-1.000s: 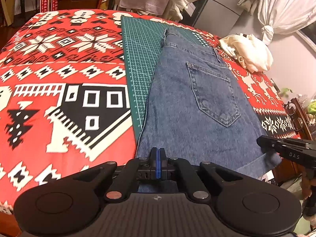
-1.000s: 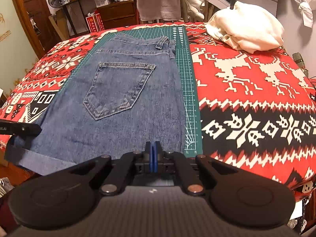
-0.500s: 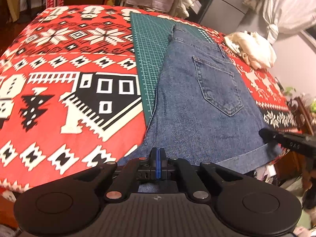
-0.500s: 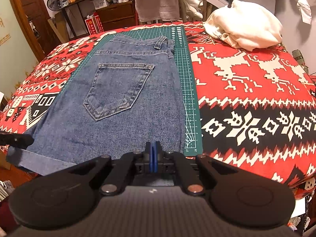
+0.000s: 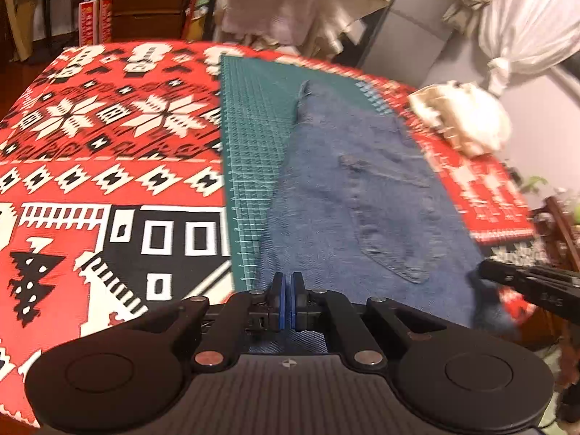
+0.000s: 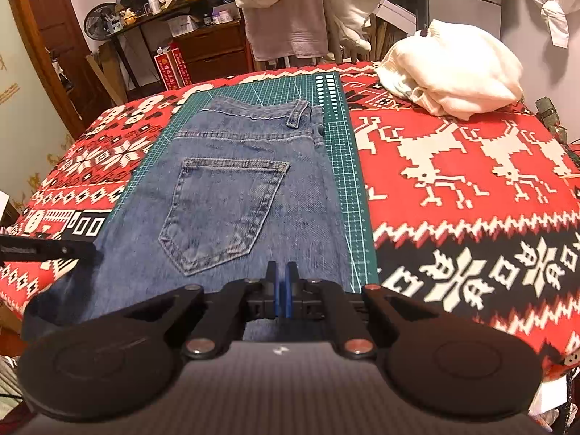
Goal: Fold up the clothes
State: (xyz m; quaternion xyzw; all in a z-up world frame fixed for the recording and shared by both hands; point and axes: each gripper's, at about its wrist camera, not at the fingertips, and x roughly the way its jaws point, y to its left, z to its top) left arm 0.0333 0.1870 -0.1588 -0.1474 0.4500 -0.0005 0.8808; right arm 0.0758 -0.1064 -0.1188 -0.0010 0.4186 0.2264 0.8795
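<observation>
Blue denim jeans (image 6: 235, 195) lie back pocket up on a green cutting mat (image 6: 344, 166), with the waistband at the far end. My right gripper (image 6: 281, 282) is shut on the near hem, at its right corner. My left gripper (image 5: 287, 290) is shut on the same hem of the jeans (image 5: 362, 195), at its left corner. Denim shows under both sets of fingers. The left wrist view is blurred by motion. Each gripper appears at the edge of the other's view: the right gripper (image 5: 525, 282) and the left gripper (image 6: 47, 250).
The cutting mat (image 5: 253, 127) rests on a bed covered by a red patterned blanket (image 5: 108, 145). A heap of cream clothing (image 6: 453, 72) sits at the far right of the bed. Hanging clothes (image 6: 286, 18) and a wooden dresser (image 6: 210, 50) stand behind the bed.
Both grippers have risen and moved forward over the bed, keeping hold of the hem. The near end of the jeans no longer hangs over the bed edge and is lifted.
</observation>
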